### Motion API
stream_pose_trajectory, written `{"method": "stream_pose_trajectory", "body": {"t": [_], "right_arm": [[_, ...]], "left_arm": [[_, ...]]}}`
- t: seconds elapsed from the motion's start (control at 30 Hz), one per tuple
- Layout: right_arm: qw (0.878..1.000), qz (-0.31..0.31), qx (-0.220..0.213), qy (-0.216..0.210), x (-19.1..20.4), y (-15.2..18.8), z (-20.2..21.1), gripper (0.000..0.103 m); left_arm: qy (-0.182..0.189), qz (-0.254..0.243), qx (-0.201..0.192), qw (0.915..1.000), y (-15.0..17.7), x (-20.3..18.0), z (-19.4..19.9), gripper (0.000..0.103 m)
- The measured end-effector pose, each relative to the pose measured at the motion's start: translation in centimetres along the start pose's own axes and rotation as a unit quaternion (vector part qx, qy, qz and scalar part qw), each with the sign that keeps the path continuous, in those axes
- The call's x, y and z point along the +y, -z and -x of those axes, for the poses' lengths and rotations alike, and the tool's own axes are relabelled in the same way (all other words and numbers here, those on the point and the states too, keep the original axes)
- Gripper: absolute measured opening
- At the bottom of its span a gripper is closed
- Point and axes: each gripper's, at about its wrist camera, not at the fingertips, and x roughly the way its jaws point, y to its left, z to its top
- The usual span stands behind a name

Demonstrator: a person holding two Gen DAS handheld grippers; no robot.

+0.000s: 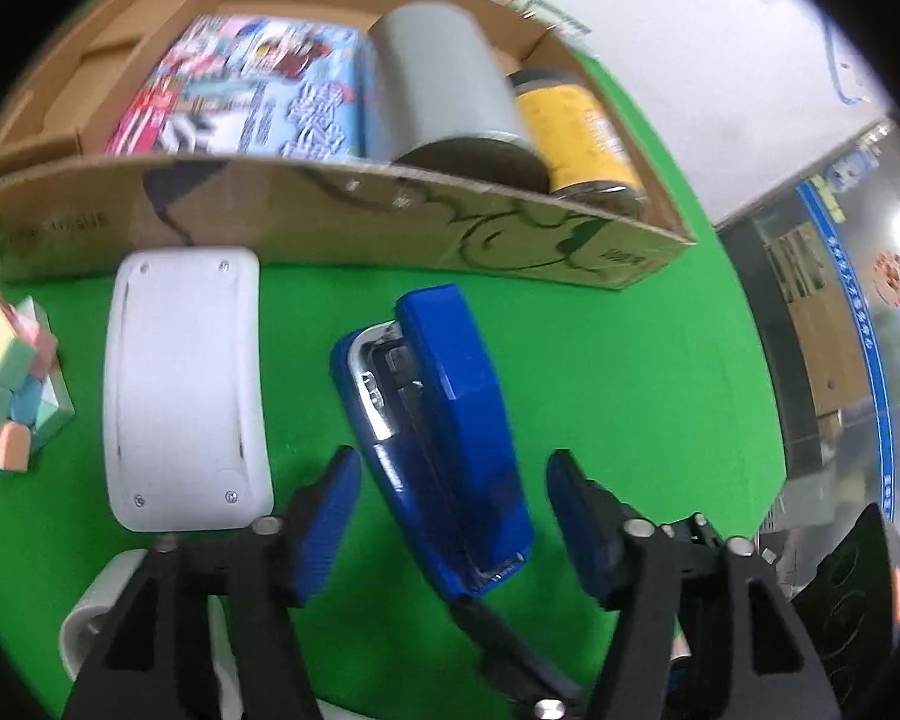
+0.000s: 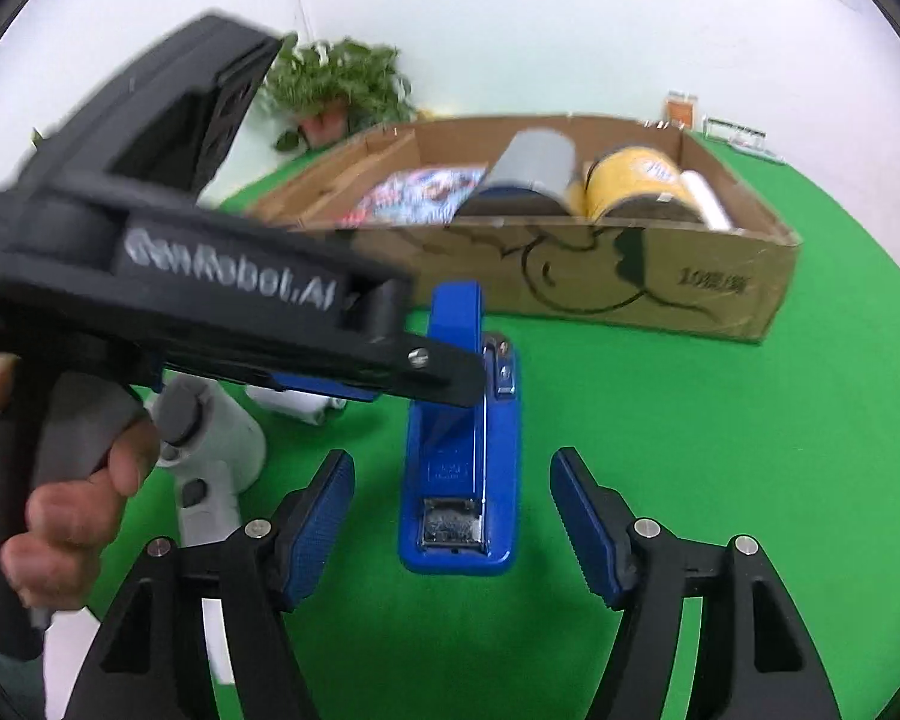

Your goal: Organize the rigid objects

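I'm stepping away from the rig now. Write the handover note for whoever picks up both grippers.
Left gripper: open, holding nothing, straddling the blue stapler.
Right gripper: open, holding nothing, aimed at the same stapler.
Stapler lies on the green mat, in front of the cardboard box.
Done: colourful pack, grey cylinder and yellow jar are in the box.
Left: stapler, white flat device, pastel cube, white handle.

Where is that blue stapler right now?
The blue stapler lies on the green table, just in front of the cardboard box. In the left wrist view a white device sits to its left.
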Motion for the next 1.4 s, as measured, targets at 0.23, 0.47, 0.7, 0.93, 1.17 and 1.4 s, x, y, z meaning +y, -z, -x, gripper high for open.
{"method": "stream_pose_trajectory", "body": {"t": [0.23, 0.47, 0.7, 0.93, 1.17, 1.4], "right_arm": [[1.000, 0.008, 0.016, 0.021, -0.6, 0.3, -3.8, 0.050], [0.999, -0.025, 0.018, 0.018, -1.2, -0.1, -4.0, 0.049], [0.994, -0.092, 0.043, -0.030, -3.2, -1.3, -4.2, 0.049], [0.997, -0.076, 0.015, -0.021, -2.6, -2.6, -2.5, 0.049], [0.998, -0.037, -0.034, -0.023, 0.2, -8.2, -0.8, 0.049], [0.998, -0.009, -0.056, -0.027, 3.4, -15.0, -1.8, 0.049]], "left_arm": [[0.021, 0.019, 0.019, 0.9994, 0.5, 0.6, -1.8, 0.068], [0.018, 0.003, 0.007, 0.9998, 1.3, 0.1, -2.0, 0.070], [0.023, 0.009, -0.001, 0.9997, 1.4, 0.0, -2.1, 0.063], [0.029, 0.000, -0.037, 0.9989, 1.4, -1.3, 0.0, 0.062], [0.021, -0.032, -0.104, 0.9938, -1.3, -2.1, 5.5, 0.062], [0.012, -0.054, -0.131, 0.9898, -7.0, 0.3, 9.1, 0.062]]}}
